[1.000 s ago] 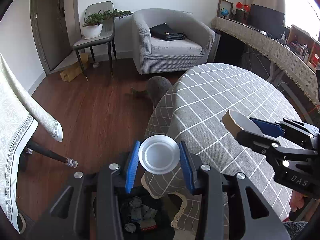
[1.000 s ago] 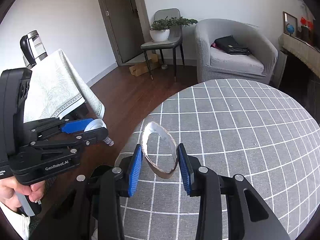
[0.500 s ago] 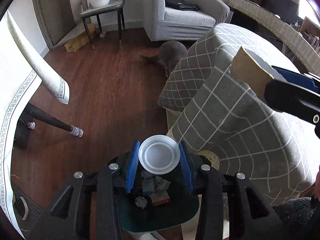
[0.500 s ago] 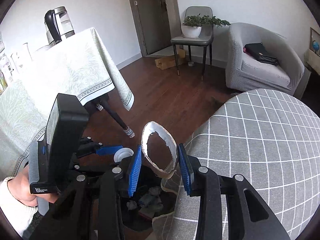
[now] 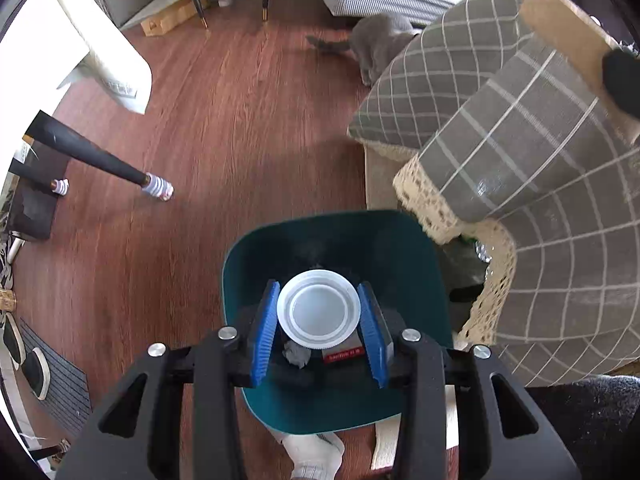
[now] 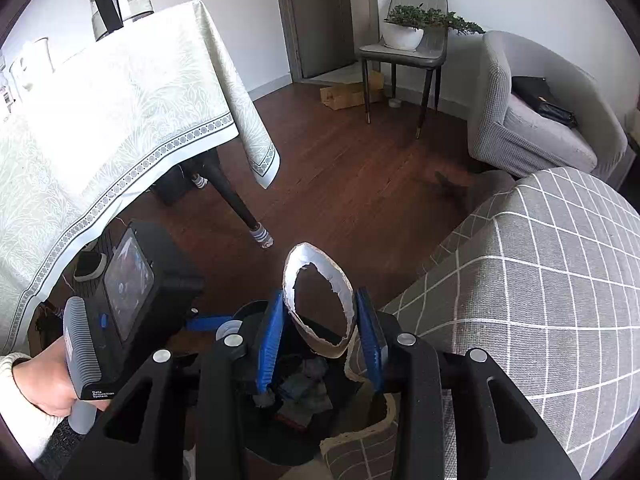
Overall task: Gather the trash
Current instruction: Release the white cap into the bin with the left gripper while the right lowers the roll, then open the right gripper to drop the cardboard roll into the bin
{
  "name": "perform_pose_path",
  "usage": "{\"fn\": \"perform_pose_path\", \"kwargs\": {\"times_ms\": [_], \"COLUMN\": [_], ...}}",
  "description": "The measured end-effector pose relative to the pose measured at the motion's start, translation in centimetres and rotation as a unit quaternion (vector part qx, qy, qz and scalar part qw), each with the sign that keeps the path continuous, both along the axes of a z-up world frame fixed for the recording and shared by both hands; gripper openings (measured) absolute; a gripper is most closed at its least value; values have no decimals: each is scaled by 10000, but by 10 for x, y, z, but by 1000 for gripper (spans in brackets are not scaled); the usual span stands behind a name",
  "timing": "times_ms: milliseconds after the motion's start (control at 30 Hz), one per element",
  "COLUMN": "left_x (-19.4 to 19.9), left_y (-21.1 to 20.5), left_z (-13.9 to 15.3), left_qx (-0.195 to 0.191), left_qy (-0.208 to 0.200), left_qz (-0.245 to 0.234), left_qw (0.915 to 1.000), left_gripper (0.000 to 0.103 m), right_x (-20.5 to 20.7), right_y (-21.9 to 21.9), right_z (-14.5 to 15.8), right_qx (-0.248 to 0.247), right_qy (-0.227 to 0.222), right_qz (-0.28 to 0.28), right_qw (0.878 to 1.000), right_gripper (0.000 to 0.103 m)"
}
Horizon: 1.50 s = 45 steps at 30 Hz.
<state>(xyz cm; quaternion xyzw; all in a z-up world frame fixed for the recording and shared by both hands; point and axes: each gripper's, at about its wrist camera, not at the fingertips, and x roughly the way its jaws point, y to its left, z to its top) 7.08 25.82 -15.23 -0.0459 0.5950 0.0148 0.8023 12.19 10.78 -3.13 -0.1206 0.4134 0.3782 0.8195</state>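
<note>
My left gripper (image 5: 319,316) is shut on a white plastic lid (image 5: 319,314) and holds it right above the open dark teal trash bin (image 5: 240,280), which has crumpled trash inside. My right gripper (image 6: 320,322) is shut on a torn brown cardboard ring (image 6: 319,300) with a white inner face, held over the same bin (image 6: 256,312). The ring also shows at the top right of the left wrist view (image 5: 568,28). The left gripper's body (image 6: 132,300) and the hand holding it sit at the lower left of the right wrist view.
A round table with a grey checked cloth (image 6: 540,280) stands right beside the bin. A table with a pale green cloth (image 6: 100,120) and its black leg (image 5: 88,152) stand left. A grey cat (image 5: 380,44) sits on the wood floor near an armchair (image 6: 532,120).
Both grippers have moved off the round table, leftward and down, until they hang over the trash bin. Each still holds its piece of trash.
</note>
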Motion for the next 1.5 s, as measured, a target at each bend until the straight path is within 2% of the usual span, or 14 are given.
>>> {"fn": "perform_pose_path", "kwargs": {"times_ms": [167, 267, 333, 500, 667, 933, 1133, 1233, 1333, 1433, 1500], "left_x": [-6, -11, -12, -21, -32, -57, -65, -69, -72, -73, -75], "left_y": [9, 12, 17, 24, 34, 33, 34, 34, 28, 27, 26], "left_z": [-28, -39, -39, -22, 10, 63, 94, 109, 119, 128, 132], "left_qx": [-58, -112, -111, -159, -32, 287, 281, 252, 400, 374, 304], "left_qy": [429, 524, 506, 229, -211, -989, -1407, -1675, -1873, -2004, -2080], "left_qz": [109, 160, 254, 381, 591, 732, 806, 836, 809, 815, 829], "left_qw": [9990, 9984, 9983, 9989, 9980, 9920, 9864, 9820, 9782, 9756, 9741], "left_gripper": [42, 44, 57, 58, 58, 57, 50, 46, 42, 42, 42], "right_x": [2, 1, 2, 0, -4, -3, -2, -7, -12, -17, -22], "right_y": [13, 18, 21, 30, 41, 48, 51, 53, 54, 52, 50], "right_z": [-12, -20, -29, -49, -64, -91, -114, -128, -142, -156, -161], "right_qx": [-132, -101, -138, -370, -573, -799, -834, -992, -1163, -1309, -1400], "right_qy": [171, 353, 483, 625, 699, 943, 1154, 1184, 1288, 1383, 1402], "right_qz": [72, 165, 173, 246, 337, 403, 485, 620, 736, 767, 794], "right_qw": [9997, 9992, 9986, 9971, 9953, 9915, 9886, 9860, 9821, 9787, 9770], "right_gripper": [36, 36, 36, 36, 36, 36, 36, 36, 36, 37, 61]}}
